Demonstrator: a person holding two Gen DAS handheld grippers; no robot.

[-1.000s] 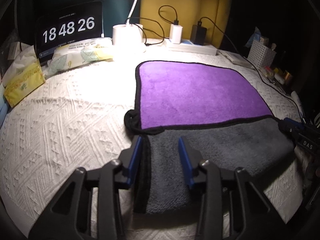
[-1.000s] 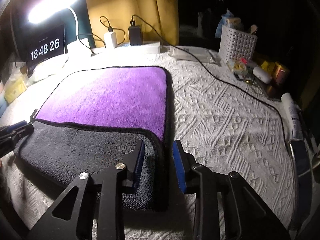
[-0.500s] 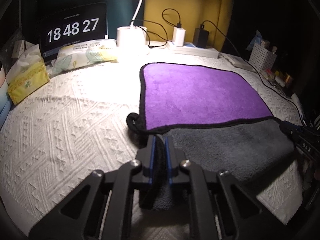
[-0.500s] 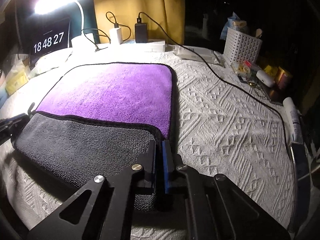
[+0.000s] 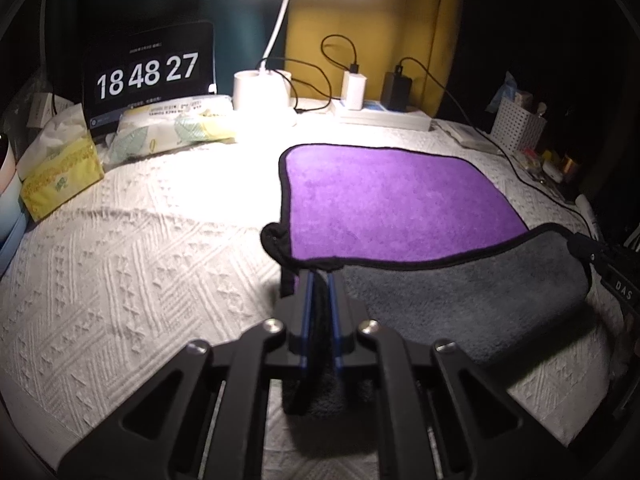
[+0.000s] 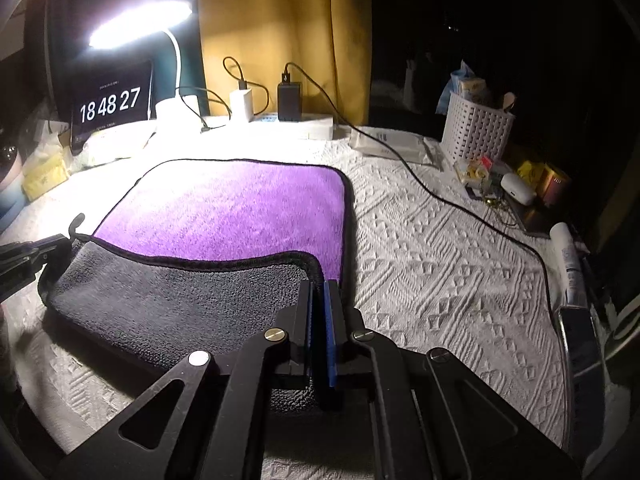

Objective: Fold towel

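Observation:
The towel [image 5: 396,204] is purple on top and grey underneath, with black trim. It lies on the white textured tablecloth, its near part turned over so the grey side [image 5: 460,300] faces up. My left gripper [image 5: 319,280] is shut on the near-left corner of the grey flap and holds it lifted off the cloth. My right gripper [image 6: 319,288] is shut on the near-right corner of the towel [image 6: 224,212], also lifted. Each gripper shows at the edge of the other's view: the right one [image 5: 596,256], the left one [image 6: 36,252].
At the back stand a lit desk lamp [image 5: 260,88], a clock display [image 5: 148,74], a power strip with chargers [image 5: 380,112] and tissue packs [image 5: 60,176]. On the right are a white basket [image 6: 476,132], a cable [image 6: 460,204], small items and a phone [image 6: 580,352].
Both grippers closed from open onto the near corners of the grey flap and have lifted them, carrying the fold edge a little farther over the purple side.

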